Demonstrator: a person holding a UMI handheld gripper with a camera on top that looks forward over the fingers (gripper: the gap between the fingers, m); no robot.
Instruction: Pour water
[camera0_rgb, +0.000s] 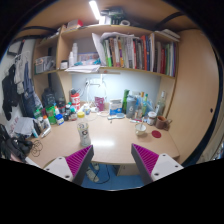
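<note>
Hovering tongs (111, 163) — released, nothing between | bottle (84, 131) upright on desk (110, 138) — long axis vertical

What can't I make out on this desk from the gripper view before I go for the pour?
- Gripper: fingers open, holding nothing, well short of the desk.
- Bottles and jars along the desk's back: too small to tell which holds water.
- Slim container standing nearer the fingers: contents and whether capped unreadable.
- Receiving cup: none identifiable at this size.
- Book titles on the shelf: too small.
</note>
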